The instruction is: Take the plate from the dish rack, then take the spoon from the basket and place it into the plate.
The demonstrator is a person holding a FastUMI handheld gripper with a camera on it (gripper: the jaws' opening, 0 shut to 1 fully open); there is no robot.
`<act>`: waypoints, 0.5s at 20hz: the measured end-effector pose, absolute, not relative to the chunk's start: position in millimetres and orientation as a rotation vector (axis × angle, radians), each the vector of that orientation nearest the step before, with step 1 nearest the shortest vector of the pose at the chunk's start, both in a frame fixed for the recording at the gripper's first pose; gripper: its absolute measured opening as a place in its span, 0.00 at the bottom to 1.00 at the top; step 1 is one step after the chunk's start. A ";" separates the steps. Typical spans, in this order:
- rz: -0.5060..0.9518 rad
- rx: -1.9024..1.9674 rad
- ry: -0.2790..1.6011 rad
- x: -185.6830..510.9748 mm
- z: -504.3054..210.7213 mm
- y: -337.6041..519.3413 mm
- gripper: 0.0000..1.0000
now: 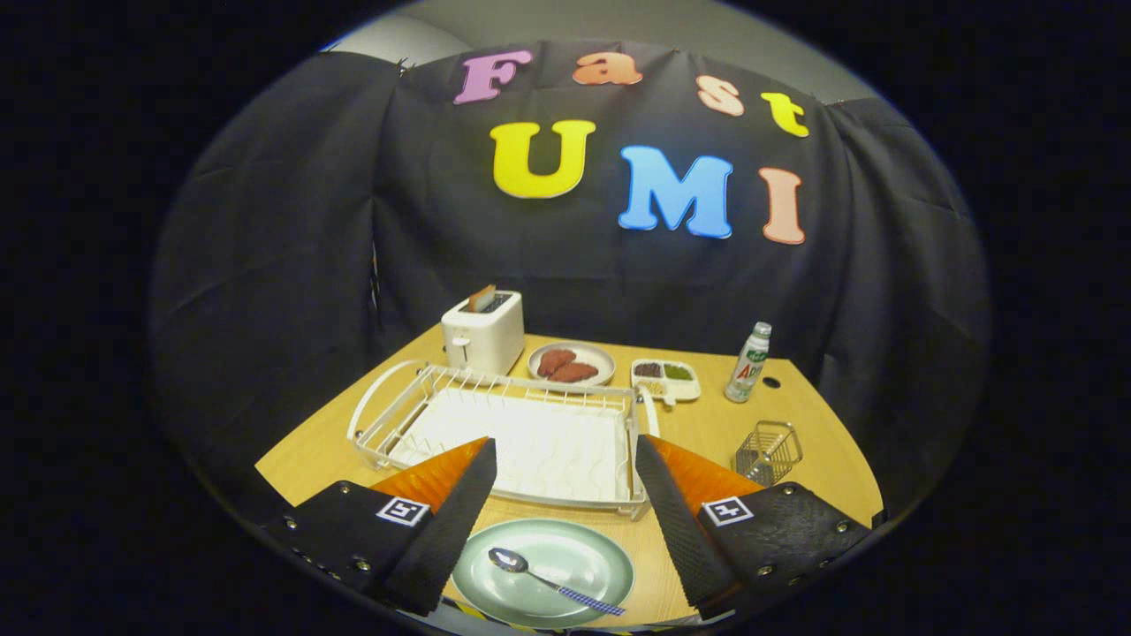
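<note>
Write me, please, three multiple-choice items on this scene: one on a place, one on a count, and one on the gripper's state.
1. Where does the spoon lie?
A. in the wire basket
B. on the green plate
C. in the dish rack

2. How many dishes stand between the toaster and the bottle?
A. two
B. four
C. none

3. How is the gripper?
A. shut on the spoon
B. shut on the plate
C. open, holding nothing

Key: 1 B, the spoon rests on the plate between the fingers; 2 A, a round plate of food and a divided tray; 3 C, its fingers stand wide apart.
</note>
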State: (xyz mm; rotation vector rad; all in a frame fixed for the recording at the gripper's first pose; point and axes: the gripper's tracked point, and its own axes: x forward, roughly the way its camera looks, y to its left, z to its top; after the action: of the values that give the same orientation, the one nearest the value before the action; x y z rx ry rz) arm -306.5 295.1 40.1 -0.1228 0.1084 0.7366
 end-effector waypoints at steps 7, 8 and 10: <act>0.685 0.071 -0.263 -276.7 180.8 261.1 0.96; 0.679 0.086 -0.311 -271.6 193.9 254.9 0.96; 0.672 0.116 -0.380 -260.2 208.6 246.0 0.96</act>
State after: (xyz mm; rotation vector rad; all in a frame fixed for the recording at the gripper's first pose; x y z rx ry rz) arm -260.2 246.0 208.6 0.1159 -0.3805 0.6724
